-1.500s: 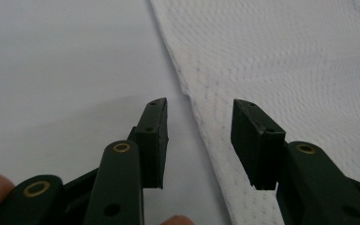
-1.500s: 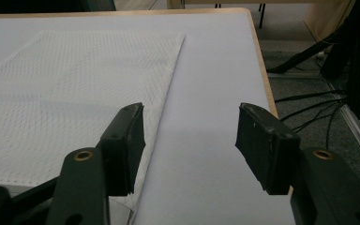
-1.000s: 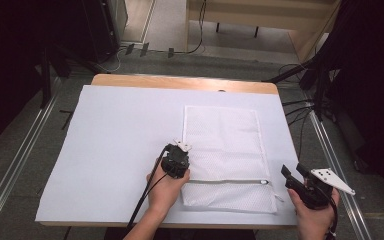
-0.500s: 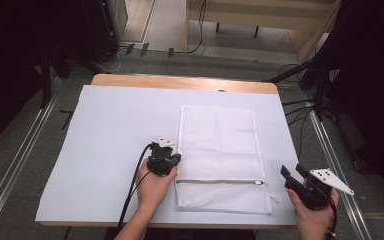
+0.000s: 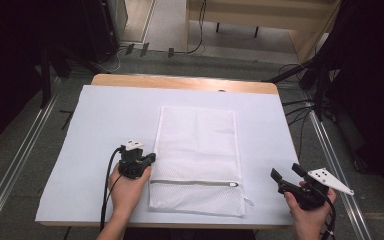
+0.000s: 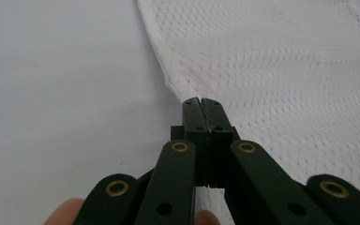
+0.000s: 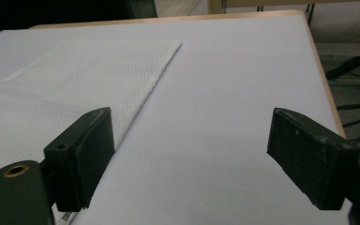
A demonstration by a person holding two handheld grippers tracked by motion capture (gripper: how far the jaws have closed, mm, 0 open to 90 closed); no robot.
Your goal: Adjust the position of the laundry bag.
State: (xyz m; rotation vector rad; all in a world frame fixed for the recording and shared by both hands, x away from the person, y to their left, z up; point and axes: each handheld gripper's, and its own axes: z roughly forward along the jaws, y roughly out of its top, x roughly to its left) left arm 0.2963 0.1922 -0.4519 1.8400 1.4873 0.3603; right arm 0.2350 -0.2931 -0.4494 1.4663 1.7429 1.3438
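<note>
A white mesh laundry bag [image 5: 197,160] lies flat on the white table cover [image 5: 95,115], its zipper [image 5: 194,183] running across the near end, closed as far as can be told. The left gripper [image 5: 141,161] sits at the bag's left edge, jaws pressed together; in the left gripper view the tips meet right at the hem [image 6: 168,84], though whether any mesh is pinched between them cannot be told (a grip there would serve to drag or steady the bag). The right gripper [image 5: 286,173] hovers off the bag's right side, near the table's corner, its jaws having just spread wide with nothing between them, probably readying to take the near right corner [image 5: 241,212].
</note>
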